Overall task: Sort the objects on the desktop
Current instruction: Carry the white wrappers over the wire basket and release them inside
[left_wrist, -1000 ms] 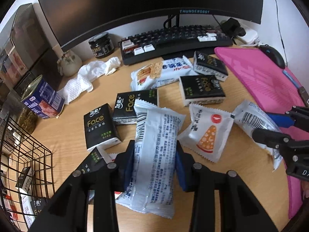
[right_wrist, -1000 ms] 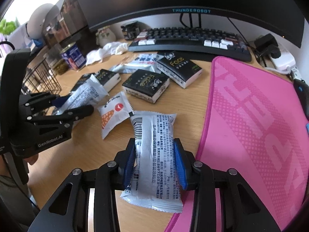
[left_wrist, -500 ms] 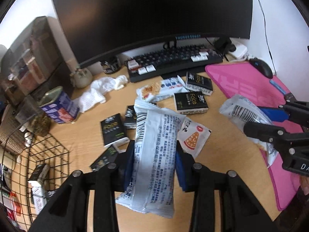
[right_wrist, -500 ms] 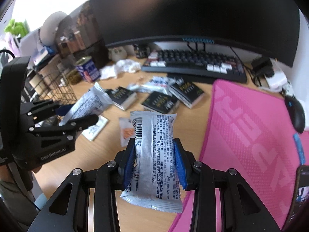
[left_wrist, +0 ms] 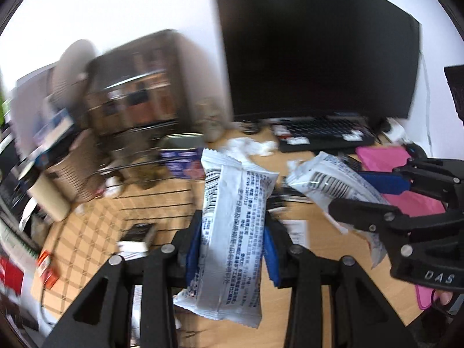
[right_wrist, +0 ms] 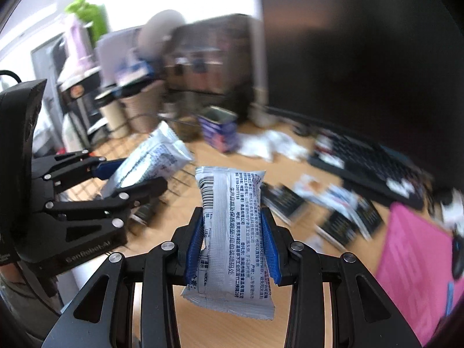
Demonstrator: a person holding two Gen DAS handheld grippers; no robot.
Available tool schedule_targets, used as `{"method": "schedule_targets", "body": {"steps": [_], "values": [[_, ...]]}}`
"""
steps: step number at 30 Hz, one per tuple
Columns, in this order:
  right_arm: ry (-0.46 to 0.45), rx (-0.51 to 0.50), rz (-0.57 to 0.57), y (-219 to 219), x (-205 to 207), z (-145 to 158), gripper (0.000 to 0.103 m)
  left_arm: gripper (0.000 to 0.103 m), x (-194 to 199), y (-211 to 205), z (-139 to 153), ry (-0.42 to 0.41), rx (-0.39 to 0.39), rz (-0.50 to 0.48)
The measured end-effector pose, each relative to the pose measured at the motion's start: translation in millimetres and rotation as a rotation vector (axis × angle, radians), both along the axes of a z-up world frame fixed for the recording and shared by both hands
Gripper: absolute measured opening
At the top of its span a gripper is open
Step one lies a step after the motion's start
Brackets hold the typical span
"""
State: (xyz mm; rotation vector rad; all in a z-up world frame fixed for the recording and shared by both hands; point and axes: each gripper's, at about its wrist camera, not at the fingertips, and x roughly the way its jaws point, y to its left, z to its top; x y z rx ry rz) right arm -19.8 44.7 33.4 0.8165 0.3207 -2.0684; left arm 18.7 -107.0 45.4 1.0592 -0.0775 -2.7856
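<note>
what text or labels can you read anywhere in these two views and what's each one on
"DAS": body of the right tool, seen from the left wrist.
"GenRobot.AI", faint: body of the left tool, seen from the right wrist.
Barcode and Chinese print on both white snack packets: too small to quote reliably.
Desk items: blurred.

I am holding one white printed snack packet upright in my left gripper; another white packet in my right gripper.
</note>
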Motion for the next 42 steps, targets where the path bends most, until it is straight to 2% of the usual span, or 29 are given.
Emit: {"method": "schedule_targets", "body": {"steps": [8, 12, 15, 19, 23, 31, 33, 34, 35, 36, 39, 42], "values": [[0.018, -0.012, 0.215, -108.9, 38.1, 15.2, 0.036, 0.041, 34.7, -90.0, 3.5, 0.015, 0.024, 0.217], [0.011, -0.013, 0.301, -151.1, 52.5, 13.3, 0.037, 0.041, 46.7, -120.3, -2.1, 0.008, 0.043, 0.288], [0.005, 0.027, 0.344, -174.9, 60.9, 4.2, 0.036, 0.041, 51.3, -133.9, -8.6, -0.006, 0.034, 0.334], [0.014, 0.017, 0.366, -182.9, 63.6, 1.5, 0.037, 0.041, 53.9, -138.7, -14.6, -0.021, 0.042, 0.348], [-0.025, 0.025, 0.371, -181.8, 57.0, -5.0, 0.036, 0.041, 49.3, -134.5, -19.8, -0.038, 0.036, 0.337], [-0.009, 0.021, 0.351, -179.7, 50.9, -3.9, 0.037, 0.042, 45.1, -134.3, -25.9, -0.053, 0.046, 0.325], [0.007, 0.019, 0.350, -179.9, 52.4, -3.3, 0.038, 0.052, 45.9, -134.5, -25.1, -0.043, 0.054, 0.316], [0.024, 0.023, 0.349, -180.4, 53.7, -3.3, 0.042, 0.070, 47.3, -134.9, -24.0, -0.032, 0.064, 0.311], [0.037, 0.027, 0.345, -180.8, 54.6, -3.3, 0.051, 0.079, 49.3, -135.8, -22.5, -0.015, 0.079, 0.307], [0.042, 0.024, 0.341, -180.5, 54.7, -3.1, 0.056, 0.081, 50.3, -136.0, -21.9, -0.007, 0.085, 0.306], [0.010, -0.002, 0.349, -179.1, 51.8, -2.0, 0.056, 0.082, 51.3, -136.0, -20.8, -0.002, 0.090, 0.303], [0.015, 0.006, 0.347, -179.5, 52.1, -3.1, 0.056, 0.082, 51.8, -135.4, -20.4, -0.006, 0.081, 0.307]]}}
